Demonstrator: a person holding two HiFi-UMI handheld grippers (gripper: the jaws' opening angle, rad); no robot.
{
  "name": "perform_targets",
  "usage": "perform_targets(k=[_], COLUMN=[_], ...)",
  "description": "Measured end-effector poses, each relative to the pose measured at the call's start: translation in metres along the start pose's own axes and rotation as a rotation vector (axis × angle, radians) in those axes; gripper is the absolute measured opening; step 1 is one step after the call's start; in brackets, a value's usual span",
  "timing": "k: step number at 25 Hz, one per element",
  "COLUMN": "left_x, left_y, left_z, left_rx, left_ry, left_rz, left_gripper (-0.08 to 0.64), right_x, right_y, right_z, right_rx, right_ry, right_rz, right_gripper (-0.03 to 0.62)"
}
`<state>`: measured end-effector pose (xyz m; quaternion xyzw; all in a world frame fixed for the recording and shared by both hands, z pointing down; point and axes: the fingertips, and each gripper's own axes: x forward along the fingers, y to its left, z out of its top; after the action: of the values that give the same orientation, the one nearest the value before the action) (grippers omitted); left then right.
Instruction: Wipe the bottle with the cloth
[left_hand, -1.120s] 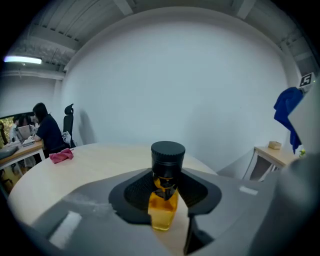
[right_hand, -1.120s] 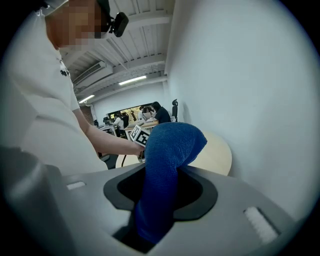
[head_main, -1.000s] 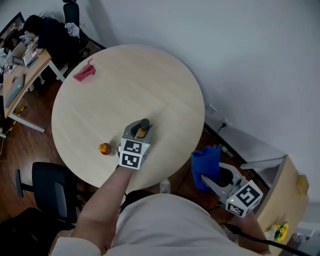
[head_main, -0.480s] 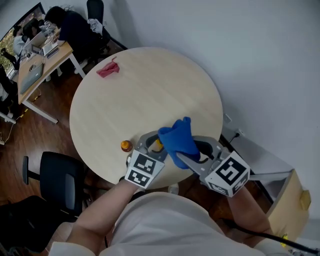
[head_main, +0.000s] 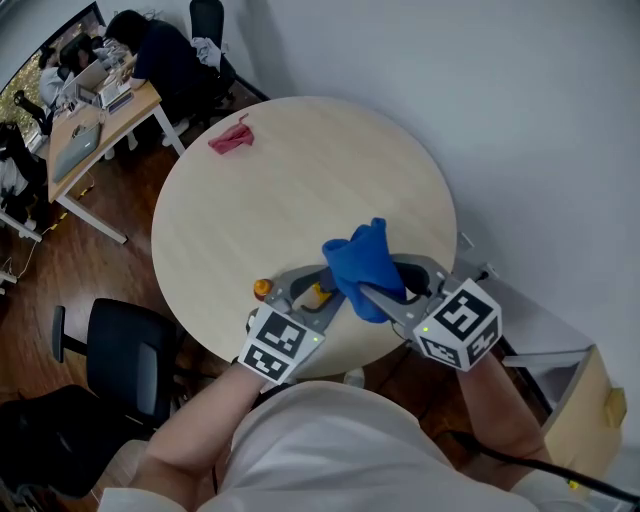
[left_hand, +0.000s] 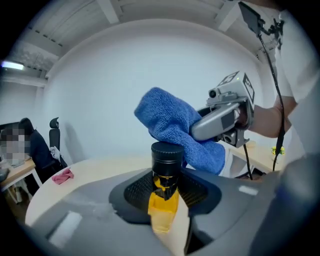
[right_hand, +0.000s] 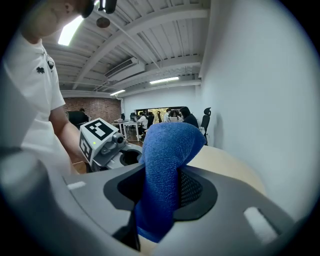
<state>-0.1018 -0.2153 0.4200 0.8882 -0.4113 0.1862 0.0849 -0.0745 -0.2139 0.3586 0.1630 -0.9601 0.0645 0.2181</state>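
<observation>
Jaws of left gripper (left_hand: 165, 187) hold the bottle (left_hand: 163, 209); right gripper (right_hand: 159, 200) jaws clamp cloth (right_hand: 170, 145) at its cap (left_hand: 165, 155).

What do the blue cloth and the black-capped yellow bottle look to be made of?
The blue cloth has a fuzzy, looped matte pile, likely microfibre terry. The yellow bottle looks smooth and faintly translucent, probably plastic, possibly glass. Its black cap is smooth with a dull sheen, likely plastic.
</observation>
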Motion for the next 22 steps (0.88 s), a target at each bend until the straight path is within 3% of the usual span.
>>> perform_targets(k=[4, 13, 22], left_x=[-0.014, -0.033, -0.039], left_y=[-0.001, 0.004, 0.008], left_z=[0.022, 0.083, 0.098], left_rx=[-0.053, -0.147, -0.13], left_ry=[-0.045, -0.112, -0.102], left_rz=[-0.047, -0.166, -0.139], left_gripper=[0.153, 0.153, 0.153], right_x=[-0.014, -0.003, 0.009], right_y=[-0.013, -0.015, -0.012], right_z=[-0.003, -0.04, -0.129], right_rx=[0.034, 0.086, 0.143], right_ry=[-0.045, -0.04, 0.128], right_rz=[-0.058, -0.021, -0.018], right_gripper=[0.158, 0.158, 0.158])
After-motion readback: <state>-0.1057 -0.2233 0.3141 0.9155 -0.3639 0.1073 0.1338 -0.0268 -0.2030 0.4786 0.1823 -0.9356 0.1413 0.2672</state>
